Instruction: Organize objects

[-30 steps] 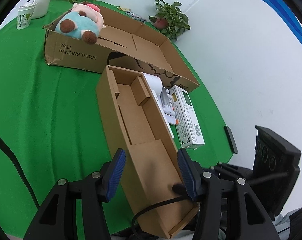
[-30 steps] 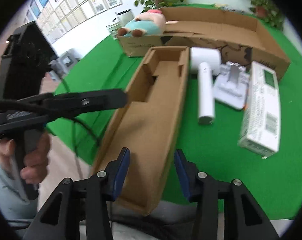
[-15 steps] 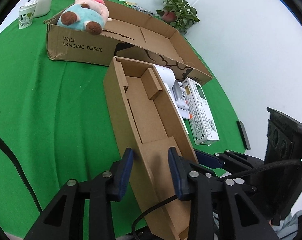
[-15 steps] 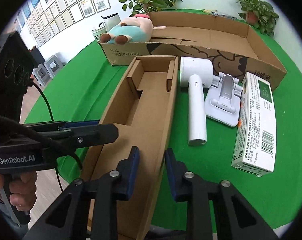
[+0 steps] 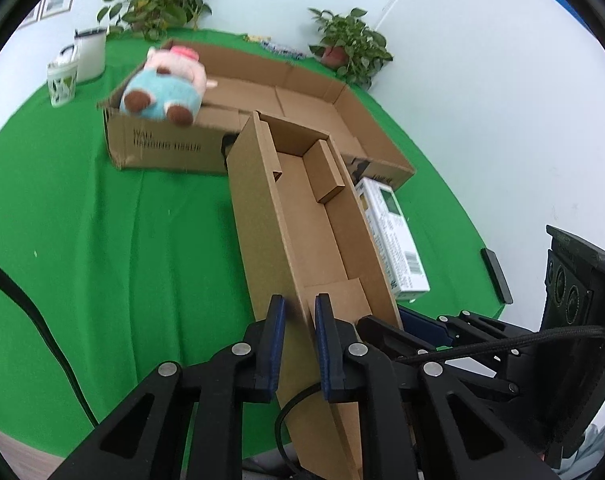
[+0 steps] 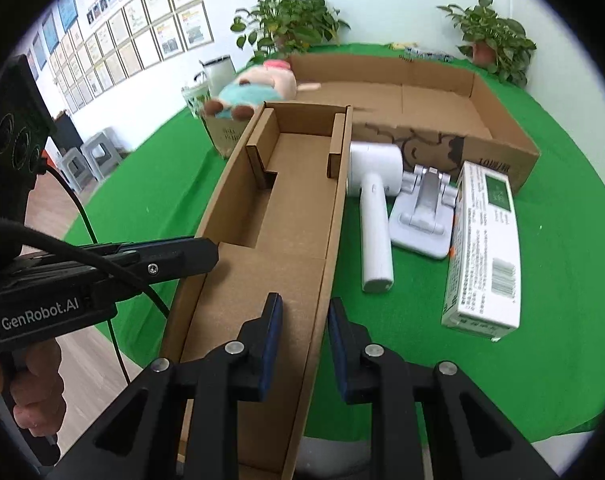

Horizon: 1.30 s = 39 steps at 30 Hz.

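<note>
A long narrow open cardboard box (image 5: pixel 314 216) (image 6: pixel 278 216) lies lengthwise on the green table, its near end over the table's front edge. My left gripper (image 5: pixel 299 312) is shut on the box's left wall. My right gripper (image 6: pixel 300 314) is shut on the box's right wall. Each gripper shows in the other's view, the right one (image 5: pixel 418 324) and the left one (image 6: pixel 174 256). A white handheld device (image 6: pixel 376 200), a white stand (image 6: pixel 422 212) and a white-green carton (image 6: pixel 484 248) (image 5: pixel 394 236) lie right of the box.
A big shallow cardboard box (image 5: pixel 286 120) (image 6: pixel 422 120) stands behind, with a plush toy (image 5: pixel 162 88) (image 6: pixel 254 88) on its left end. A white kettle (image 5: pixel 89 54) and cup (image 5: pixel 62 84) stand far left. Potted plants (image 5: pixel 350 44) are at the back.
Both grippers have closed, from wide open around the box's near end to shut on its side walls. The box's near end has come up toward the cameras.
</note>
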Tool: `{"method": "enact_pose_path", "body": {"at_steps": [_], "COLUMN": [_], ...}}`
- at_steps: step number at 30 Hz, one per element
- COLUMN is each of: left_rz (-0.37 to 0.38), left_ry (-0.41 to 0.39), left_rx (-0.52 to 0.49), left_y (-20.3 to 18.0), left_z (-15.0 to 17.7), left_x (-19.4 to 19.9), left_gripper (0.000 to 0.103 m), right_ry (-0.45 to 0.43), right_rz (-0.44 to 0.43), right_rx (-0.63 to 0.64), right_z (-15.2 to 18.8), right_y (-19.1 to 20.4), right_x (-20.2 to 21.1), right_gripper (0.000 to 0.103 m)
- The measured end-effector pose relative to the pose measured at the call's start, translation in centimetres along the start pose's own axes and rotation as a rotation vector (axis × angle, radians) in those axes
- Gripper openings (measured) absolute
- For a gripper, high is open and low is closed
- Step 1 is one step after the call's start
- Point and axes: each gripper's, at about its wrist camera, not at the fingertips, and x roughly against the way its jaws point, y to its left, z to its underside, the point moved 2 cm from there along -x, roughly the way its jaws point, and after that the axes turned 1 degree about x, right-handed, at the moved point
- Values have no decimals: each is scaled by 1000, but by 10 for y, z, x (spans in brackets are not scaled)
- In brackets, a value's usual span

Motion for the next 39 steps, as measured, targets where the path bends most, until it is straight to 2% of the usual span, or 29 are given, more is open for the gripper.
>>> {"method": "enact_pose_path", "body": {"at_steps": [8, 12, 17, 24, 31, 34, 39], "left_rz": [-35, -31, -28, -42, -89, -109, -146], "left_ry": [-113, -140, -156, -207, -245, -243, -195], "left_rx": [-114, -172, -222, -248, -261, -258, -242], "left_y": [-46, -65, -80, -76, -65, -57, -32], "left_z": [-43, -70, -109, -183, -274, -305, -340], "left_x": [29, 32, 27, 31, 32, 25, -6], "left_gripper": [10, 10, 9, 8, 8, 8, 8], "right_ry": [-165, -208, -245, -274, -296, -293, -264], "right_rz": [42, 56, 97, 78, 53, 53, 34], "right_rx": [-13, -46, -54, -51, -39, -31, -23], "right_z": [-37, -56, -82, -139, -217, -242, -262], "right_y": [-15, -32, -46, -55, -62, -64, -66], "right_x": [32, 39, 41, 30, 15, 3, -30], "right_gripper": [14, 9, 9, 9, 9, 9, 9]}}
